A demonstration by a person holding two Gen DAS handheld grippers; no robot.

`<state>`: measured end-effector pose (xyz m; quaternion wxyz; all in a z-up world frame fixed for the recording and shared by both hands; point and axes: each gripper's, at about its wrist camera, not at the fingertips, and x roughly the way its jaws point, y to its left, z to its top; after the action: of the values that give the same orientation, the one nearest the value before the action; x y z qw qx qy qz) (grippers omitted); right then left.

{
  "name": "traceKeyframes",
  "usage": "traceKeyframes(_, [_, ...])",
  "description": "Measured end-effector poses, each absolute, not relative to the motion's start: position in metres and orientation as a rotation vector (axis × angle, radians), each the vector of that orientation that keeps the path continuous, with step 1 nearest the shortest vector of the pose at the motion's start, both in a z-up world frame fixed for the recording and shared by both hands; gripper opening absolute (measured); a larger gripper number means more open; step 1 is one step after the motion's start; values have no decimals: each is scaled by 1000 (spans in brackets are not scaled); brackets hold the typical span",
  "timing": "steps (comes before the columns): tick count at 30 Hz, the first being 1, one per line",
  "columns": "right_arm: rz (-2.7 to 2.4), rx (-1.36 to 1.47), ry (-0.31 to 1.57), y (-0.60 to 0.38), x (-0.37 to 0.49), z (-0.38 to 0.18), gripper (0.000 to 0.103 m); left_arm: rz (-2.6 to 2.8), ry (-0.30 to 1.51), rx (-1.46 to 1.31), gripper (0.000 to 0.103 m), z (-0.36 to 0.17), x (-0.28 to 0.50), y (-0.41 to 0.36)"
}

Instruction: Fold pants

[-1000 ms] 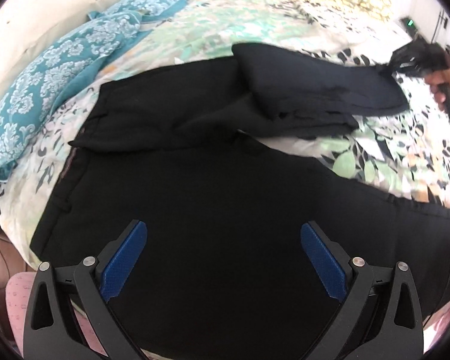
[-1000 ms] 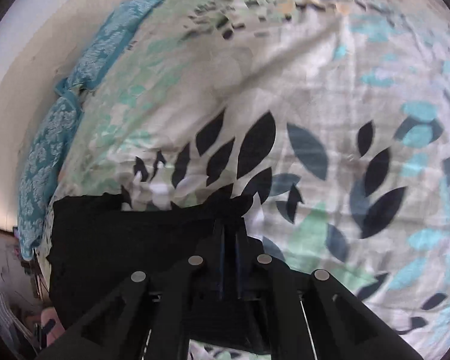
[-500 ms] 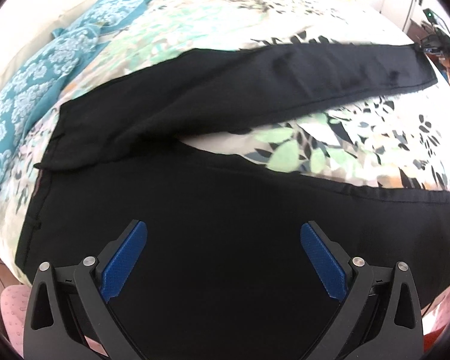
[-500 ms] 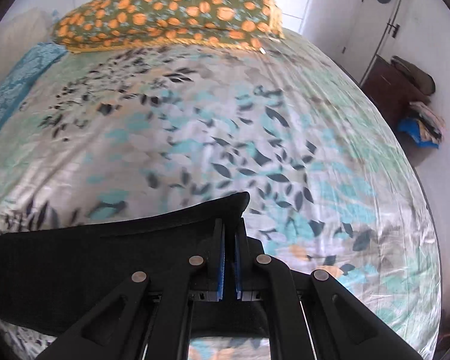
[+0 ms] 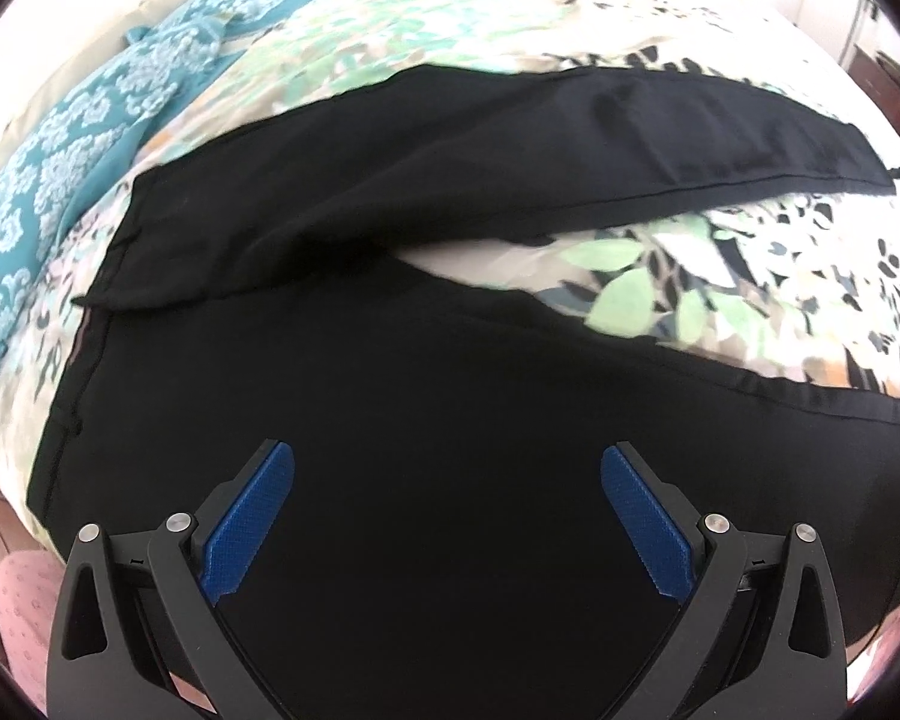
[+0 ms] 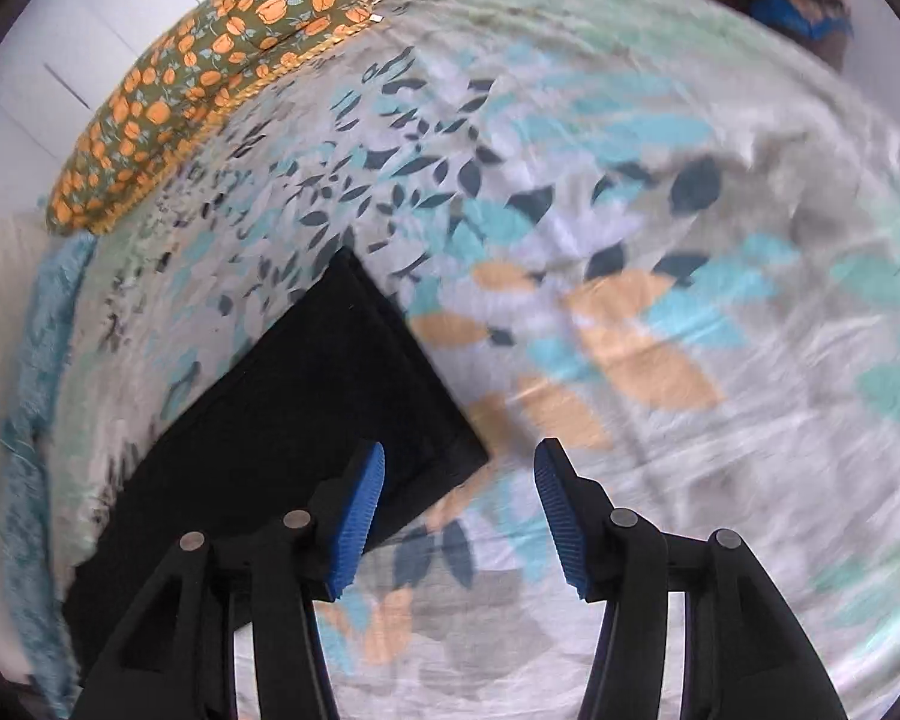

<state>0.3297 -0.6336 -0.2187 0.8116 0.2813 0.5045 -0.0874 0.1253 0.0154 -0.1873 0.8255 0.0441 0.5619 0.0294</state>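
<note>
Right tool (image 6: 459, 504) has just sprung apart, dropping the hem, so the black pants (image 5: 450, 420) lie spread on the floral bed (image 6: 660, 240), left tool (image 5: 447, 519) hovering wide apart, ready for folding.

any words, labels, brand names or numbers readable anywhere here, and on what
None can be read.
Black pants: no visible tag or print.
Orange-flowered pillow: a small white tag at its edge, too small to read.
Leaf-print bedsheet: pattern only, no text.
</note>
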Motion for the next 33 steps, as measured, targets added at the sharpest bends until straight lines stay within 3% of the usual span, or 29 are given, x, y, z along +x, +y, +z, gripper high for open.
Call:
traceKeyframes(2, [-176, 574, 1072, -617, 344, -226, 50, 97, 1223, 70, 102, -192, 122, 26])
traceKeyframes(3, [-194, 517, 1086, -611, 349, -226, 41, 115, 1238, 62, 102, -194, 121, 32])
traceKeyframes(4, [-206, 442, 1105, -602, 354, -225, 24, 134, 1252, 55, 102, -196, 119, 39])
traceKeyframes(7, [-304, 133, 1156, -573, 365, -221, 22, 196, 1264, 38, 102, -197, 109, 67])
traceKeyframes(9, [-351, 39, 1150, -566, 366, -221, 24, 247, 1256, 39, 102, -198, 105, 85])
traceKeyframes(11, [-383, 45, 1135, -565, 363, -218, 33, 281, 1242, 42, 102, -202, 108, 100])
traceKeyframes(16, [-322, 251, 1035, -569, 311, -181, 46, 271, 1217, 73, 102, -208, 120, 108])
traceKeyframes(21, [-162, 410, 1042, -553, 189, -161, 51, 230, 1193, 90, 102, -216, 108, 98])
traceKeyframes(24, [-132, 511, 1117, -538, 95, -175, 64, 200, 1193, 103, 102, -215, 105, 93])
traceKeyframes(28, [-354, 625, 1222, -555, 12, -211, 64, 174, 1212, 137, 103, -219, 101, 91])
traceKeyframes(29, [-391, 707, 1179, -567, 0, -211, 54, 165, 1219, 135, 103, -219, 100, 93])
traceKeyframes(30, [-427, 759, 1133, -577, -7, -206, 53, 159, 1234, 127, 103, -218, 99, 97])
traceKeyframes(33, [-494, 656, 1129, -582, -1, -190, 58, 169, 1274, 96, 103, -212, 92, 104])
